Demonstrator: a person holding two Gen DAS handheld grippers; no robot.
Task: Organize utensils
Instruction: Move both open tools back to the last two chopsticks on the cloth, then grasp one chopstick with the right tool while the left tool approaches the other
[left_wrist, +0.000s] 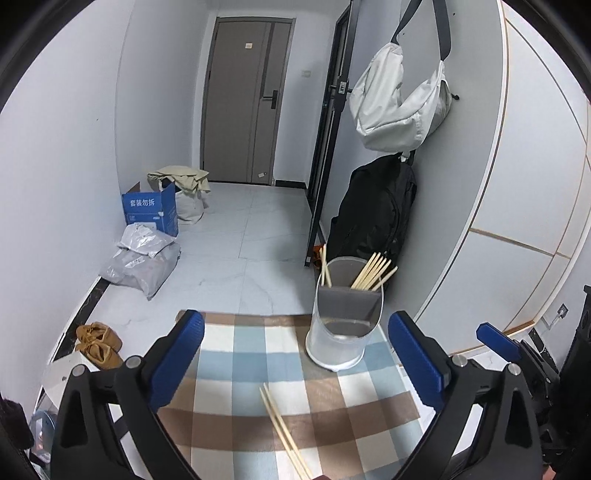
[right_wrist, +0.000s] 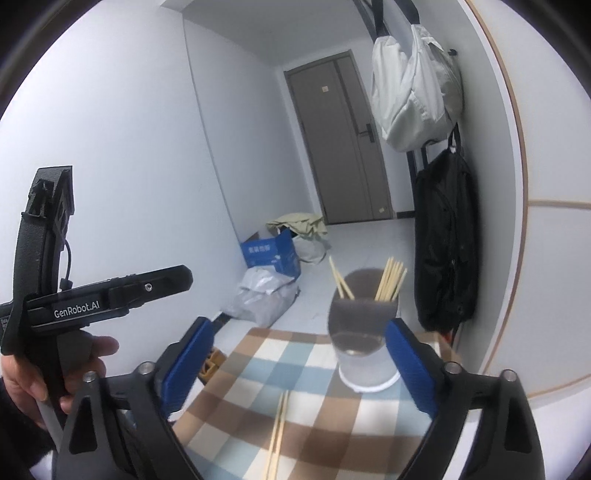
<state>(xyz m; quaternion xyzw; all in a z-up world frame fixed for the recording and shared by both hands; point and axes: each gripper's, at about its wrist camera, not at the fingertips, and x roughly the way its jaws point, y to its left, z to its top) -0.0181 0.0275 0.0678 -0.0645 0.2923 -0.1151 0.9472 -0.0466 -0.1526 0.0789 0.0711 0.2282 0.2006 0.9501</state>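
- Bamboo-coloured pair of thin chopsticks (left_wrist: 284, 432) is lying on the checked-cloth bench (left_wrist: 236, 373), near the clear round utensil holder (left_wrist: 343, 325).
- Both the left gripper (left_wrist: 295, 354) and right gripper (right_wrist: 299, 362) are hovering, jaws wide, empty.
- Light, stiff, slippery sticks probably are wanting a mid-length pinch.

Wooden chopsticks (left_wrist: 286, 432), frosted plastic holder (left_wrist: 343, 332)

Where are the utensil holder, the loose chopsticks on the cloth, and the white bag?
utensil holder (left_wrist: 338, 343), left wrist view, clear front wall.
loose chopsticks (left_wrist: 284, 432), left wrist view, mid-shaft of the pair.
white bag (right_wrist: 413, 92), right wrist view, middle of its body.
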